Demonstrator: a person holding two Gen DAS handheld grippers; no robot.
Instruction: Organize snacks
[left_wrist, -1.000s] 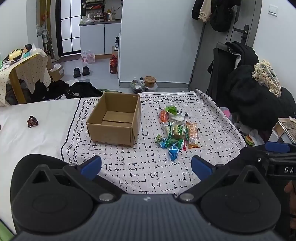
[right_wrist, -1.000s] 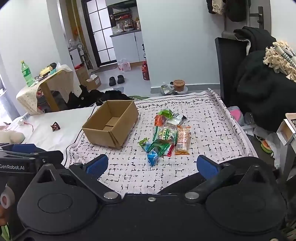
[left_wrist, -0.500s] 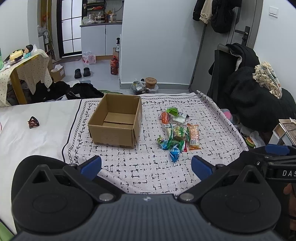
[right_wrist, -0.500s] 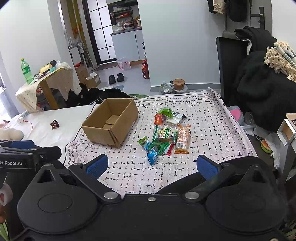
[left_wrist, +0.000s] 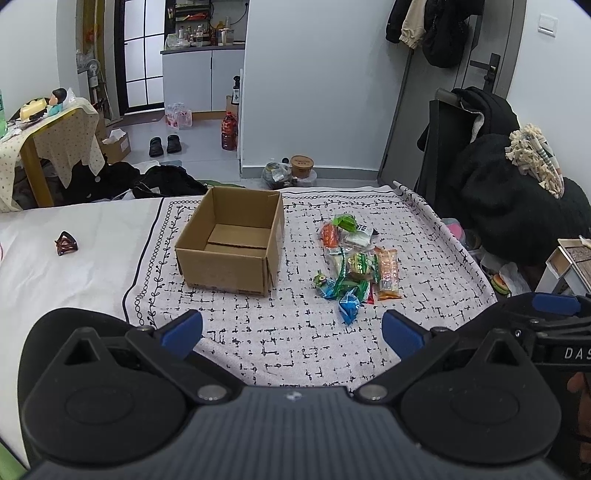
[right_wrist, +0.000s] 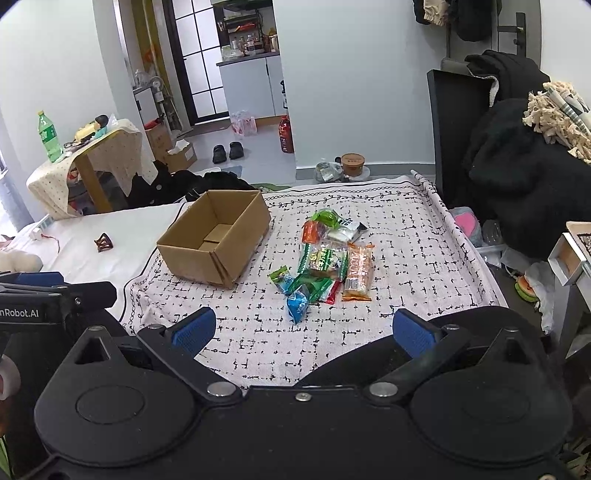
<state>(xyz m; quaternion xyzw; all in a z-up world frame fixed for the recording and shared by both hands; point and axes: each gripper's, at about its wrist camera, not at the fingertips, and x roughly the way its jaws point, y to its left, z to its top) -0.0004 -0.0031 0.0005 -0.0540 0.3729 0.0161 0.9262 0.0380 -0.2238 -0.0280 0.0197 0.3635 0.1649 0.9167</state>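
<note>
- Right of centre in both views, the pile of snacks (left_wrist: 354, 264) lies on the patterned cloth (left_wrist: 295, 343), just beside the empty cardboard box (left_wrist: 231, 243) at centre left; nothing has gone into the box yet.
- Bottom of each frame: the left gripper (left_wrist: 291, 332) and the right gripper (right_wrist: 303, 332) both hang with jaws spread wide and nothing between them, well short of the pile.
- These packets look light, thin and crinkly; foil wrap is probably slippery, and contents may crush, so a gentle pinch seems wise.
- Best holds are likely the flat sealed ends: the blue packet (right_wrist: 298, 304) at the near edge of the pile lies loose and reachable, and the long orange packet (right_wrist: 357, 273) at the pile's right offers a free end.
- Only the right wrist view shows a green bottle (right_wrist: 50, 136) at upper left, and the left gripper's body at lower left; the left wrist view alone shows the right gripper's body at lower right and looks squarely into the box.
</note>
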